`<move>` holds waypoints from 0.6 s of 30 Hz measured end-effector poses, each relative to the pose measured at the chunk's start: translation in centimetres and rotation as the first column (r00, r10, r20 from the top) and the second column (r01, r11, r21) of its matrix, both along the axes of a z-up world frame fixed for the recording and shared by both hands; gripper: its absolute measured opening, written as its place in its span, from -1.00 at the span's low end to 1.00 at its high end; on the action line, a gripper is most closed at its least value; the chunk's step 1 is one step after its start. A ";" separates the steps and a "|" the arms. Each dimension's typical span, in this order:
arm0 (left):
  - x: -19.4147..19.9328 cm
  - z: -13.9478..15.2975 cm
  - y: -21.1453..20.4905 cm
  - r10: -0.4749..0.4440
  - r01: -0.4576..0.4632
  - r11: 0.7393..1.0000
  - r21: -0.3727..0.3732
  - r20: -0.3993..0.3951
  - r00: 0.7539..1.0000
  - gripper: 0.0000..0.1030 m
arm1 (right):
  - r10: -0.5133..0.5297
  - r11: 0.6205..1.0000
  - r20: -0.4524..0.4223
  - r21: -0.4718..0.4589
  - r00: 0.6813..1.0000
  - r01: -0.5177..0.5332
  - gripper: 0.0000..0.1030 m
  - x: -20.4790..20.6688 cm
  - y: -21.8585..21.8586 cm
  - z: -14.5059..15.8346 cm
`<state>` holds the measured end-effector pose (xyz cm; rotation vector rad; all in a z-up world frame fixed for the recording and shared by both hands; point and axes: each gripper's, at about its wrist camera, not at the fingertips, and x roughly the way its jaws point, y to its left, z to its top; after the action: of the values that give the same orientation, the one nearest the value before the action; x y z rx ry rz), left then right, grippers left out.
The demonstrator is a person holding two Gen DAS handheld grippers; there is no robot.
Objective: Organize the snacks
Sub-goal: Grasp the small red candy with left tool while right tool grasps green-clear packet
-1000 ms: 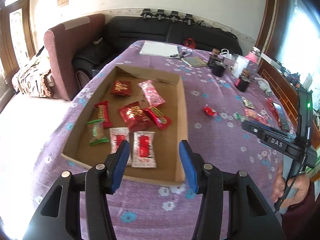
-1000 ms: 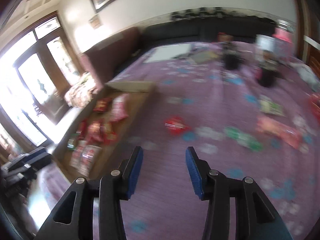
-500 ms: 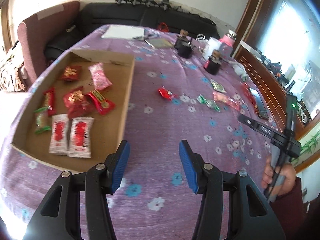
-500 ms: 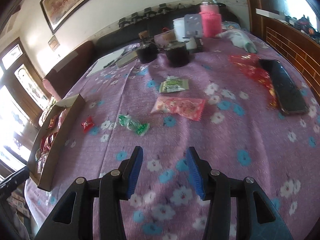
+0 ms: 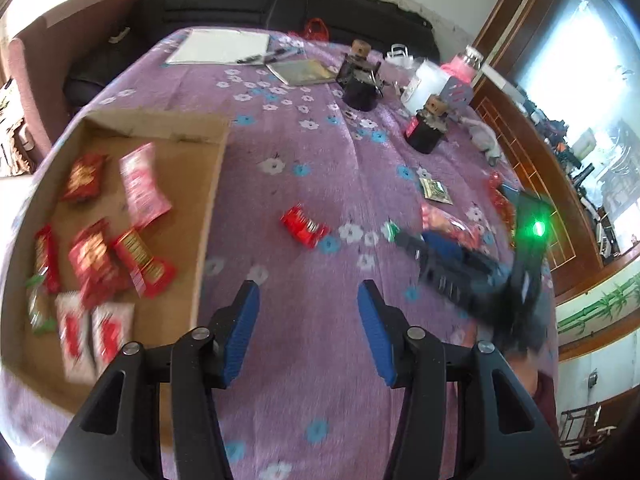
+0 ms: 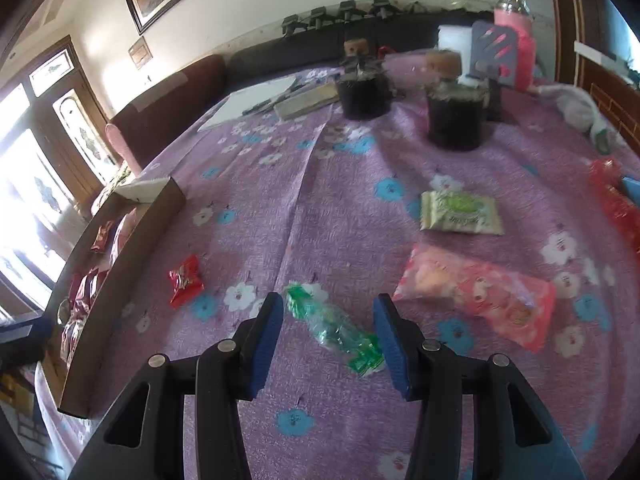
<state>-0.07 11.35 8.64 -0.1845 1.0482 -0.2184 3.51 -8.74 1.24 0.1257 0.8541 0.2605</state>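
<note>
A shallow cardboard tray (image 5: 208, 216) on the purple flowered cloth holds several red, pink and white snack packets. A red snack (image 5: 304, 226) lies loose on the cloth to its right; it also shows in the right wrist view (image 6: 185, 280). My right gripper (image 6: 330, 340) is open, low over a green candy wrapper (image 6: 336, 330) that lies between its fingers. A pink packet (image 6: 480, 298) and a pale green packet (image 6: 460, 212) lie further right. My left gripper (image 5: 308, 332) is open and empty above bare cloth right of the tray. The right gripper (image 5: 408, 240) shows blurred in the left wrist view.
Two dark jars with cork tops (image 6: 454, 120) (image 6: 362, 92), a white pad (image 6: 256, 100), a notebook (image 6: 308, 100), a pink bottle (image 6: 516, 44) and a white cup (image 6: 454, 40) stand at the far side. Red wrappers (image 6: 616, 204) lie at the right edge. Sofas stand beyond the table.
My right gripper has moved forward and down until the green candy lies between its open fingers. My left gripper has swung right, off the tray and over the cloth.
</note>
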 end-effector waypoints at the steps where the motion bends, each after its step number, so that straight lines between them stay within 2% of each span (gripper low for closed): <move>1: 1.3 -0.5 -0.5 -0.013 0.012 1.000 -0.006 -0.012 1.000 -0.04 | -0.002 1.000 0.009 -0.026 1.000 0.002 -0.21 -0.1 0.2 -0.1; 2: 2.5 -1.2 -0.9 -0.015 0.014 1.000 -0.009 -0.031 0.999 -0.04 | -0.002 0.998 0.016 -0.060 1.000 0.003 -0.38 -0.2 0.4 0.0; 4: 4.9 -2.6 -1.7 -0.015 0.014 1.000 -0.022 -0.071 0.997 -0.04 | -0.002 0.996 0.017 -0.085 1.000 0.004 -0.54 -0.4 0.2 -0.1; 6: 6.6 -3.7 -2.3 -0.005 0.005 1.000 -0.003 -0.087 0.996 -0.04 | -0.004 0.998 0.011 -0.063 1.000 0.005 -0.54 -0.5 -0.3 -0.1; 10: 8.6 -4.9 -3.9 0.000 0.007 0.991 0.135 -0.056 0.998 -0.04 | 0.000 1.000 0.000 -0.023 1.000 0.000 -0.54 -0.6 -1.2 -0.2; 14: 9.0 -6.5 -4.4 -0.016 0.032 0.984 0.174 -0.092 0.996 -0.07 | 0.005 0.999 0.000 -0.035 1.000 -0.005 -0.54 -0.5 -1.0 -0.1; 15: 8.9 -6.6 -4.5 -0.016 0.032 0.982 0.185 -0.088 0.996 -0.11 | 0.004 0.999 0.000 -0.037 1.000 -0.004 -0.54 -0.5 -0.9 -0.1; 17: 8.4 -6.6 -4.8 -0.023 0.036 0.973 0.230 -0.062 0.998 -0.50 | 0.001 0.999 -0.002 -0.038 1.000 -0.001 -0.54 -0.5 -0.8 -0.1; 18: 8.4 -6.6 -4.9 -0.026 0.039 0.971 0.235 -0.056 0.998 -0.55 | -0.001 0.999 -0.001 -0.036 1.000 0.001 -0.54 -0.6 -0.8 -0.1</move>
<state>8.28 6.44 2.06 0.0422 1.1209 -0.1172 2.95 -9.58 1.12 0.0931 0.8593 0.2439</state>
